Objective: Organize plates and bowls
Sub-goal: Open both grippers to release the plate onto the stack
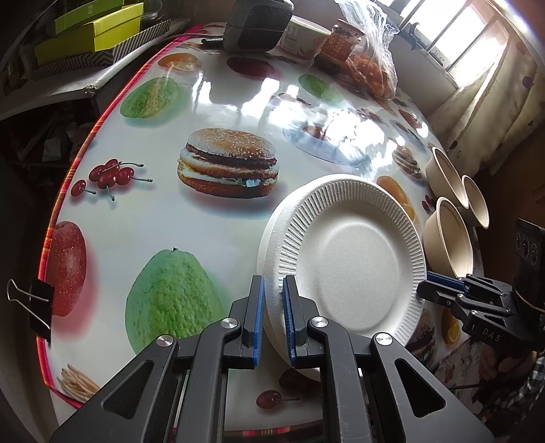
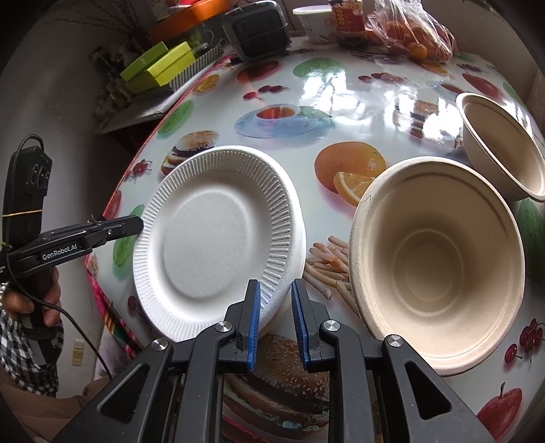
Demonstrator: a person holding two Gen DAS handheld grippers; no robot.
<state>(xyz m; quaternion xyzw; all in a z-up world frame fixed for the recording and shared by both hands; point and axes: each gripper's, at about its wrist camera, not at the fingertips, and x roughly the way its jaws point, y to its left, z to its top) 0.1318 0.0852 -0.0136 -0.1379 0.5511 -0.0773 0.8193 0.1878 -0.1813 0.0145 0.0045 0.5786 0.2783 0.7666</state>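
Note:
White ribbed foam plates (image 1: 354, 259) lie stacked on the fruit-print table; they also show in the right wrist view (image 2: 211, 235). My left gripper (image 1: 272, 289) has its blue pads on either side of the stack's left rim, slightly apart. My right gripper (image 2: 276, 289) is open just off the stack's right rim, empty; it shows at the right of the left wrist view (image 1: 439, 289). Three beige paper bowls (image 1: 449, 235) stand to the right of the plates. The nearest bowl (image 2: 439, 269) and another (image 2: 504, 146) show in the right wrist view.
A dark speaker-like box (image 1: 259, 24), a paper cup (image 1: 303, 34), a can and a bag of oranges (image 1: 371, 68) stand at the table's far edge. Yellow-green boxes (image 1: 92, 30) sit on a shelf to the left. A binder clip (image 1: 37, 303) grips the table's left edge.

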